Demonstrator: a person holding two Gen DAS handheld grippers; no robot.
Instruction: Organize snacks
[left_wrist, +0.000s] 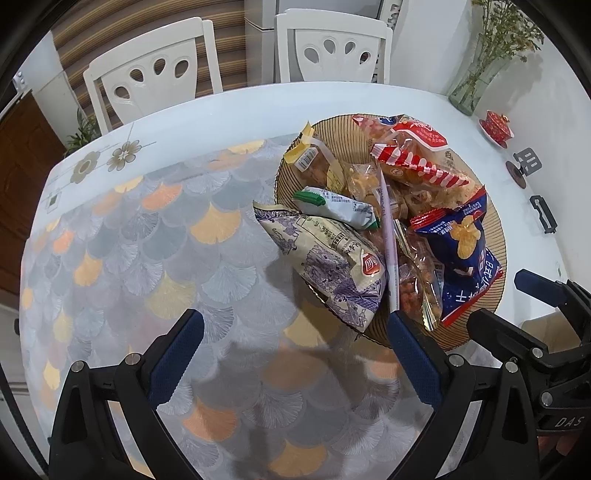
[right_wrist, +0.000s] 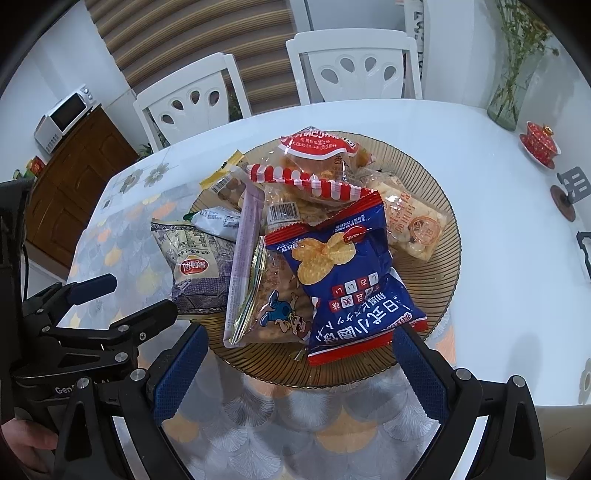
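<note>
- Two claws hovered over the surface (left_wrist: 122, 236), both with jaws spread wide and nothing between them.
- Left claw (left_wrist: 295, 345) hung above the fan-patterned cloth (left_wrist: 147, 258), just beside the near-left rim of the ribbed brown plate (left_wrist: 493, 236).
- Right claw (right_wrist: 300, 356) hung at the plate's (right_wrist: 436, 280) near edge, its fingers flanking the low end of the blue cracker bag (right_wrist: 347, 273).
- Snack packets lay heaped on the plate: the blue bag on top at the front, a red-and-white striped packet (right_wrist: 306, 184) behind it.
- A purple-printed bag (left_wrist: 328, 266) overhung the plate's left rim onto the cloth, a small green-and-white packet (left_wrist: 338, 206) just behind it.
</note>
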